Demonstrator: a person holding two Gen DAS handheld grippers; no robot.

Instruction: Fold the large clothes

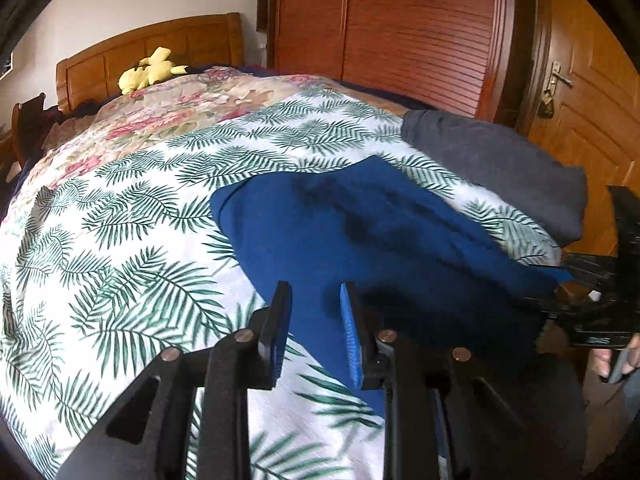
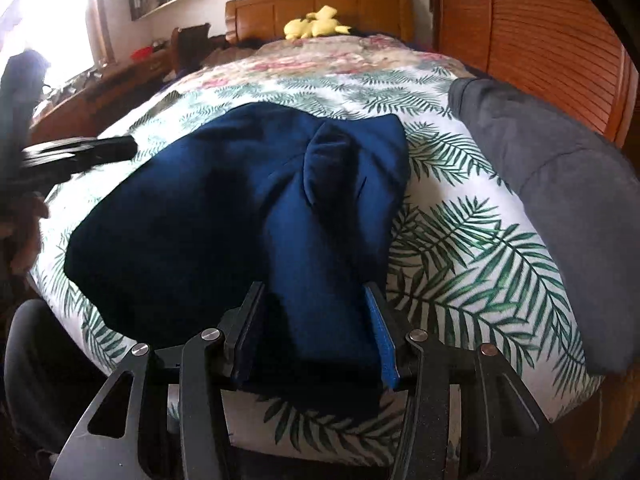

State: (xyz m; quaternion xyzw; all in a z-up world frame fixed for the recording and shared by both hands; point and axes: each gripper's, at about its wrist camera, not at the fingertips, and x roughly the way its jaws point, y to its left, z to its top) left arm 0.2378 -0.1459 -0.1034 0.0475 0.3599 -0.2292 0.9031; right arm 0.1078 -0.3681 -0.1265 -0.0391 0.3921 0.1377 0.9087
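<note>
While right gripper (image 2: 314,332) clamps it, blue garment (image 2: 240,216) stretches ahead

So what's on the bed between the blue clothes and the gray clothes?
Just bare leaf-print bedcover. In the right wrist view nothing lies between the blue garment and the gray garment.

Navy garment (image 2: 224,216) on a white, green-fern sheet (image 2: 472,248); grey cloth (image 2: 560,184) right; yellow plush (image 2: 316,26) top.

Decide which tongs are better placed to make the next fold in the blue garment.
Probably right: the right tongs already straddle a bunched part of the blue garment; the left tongs hover open over its edge.
</note>
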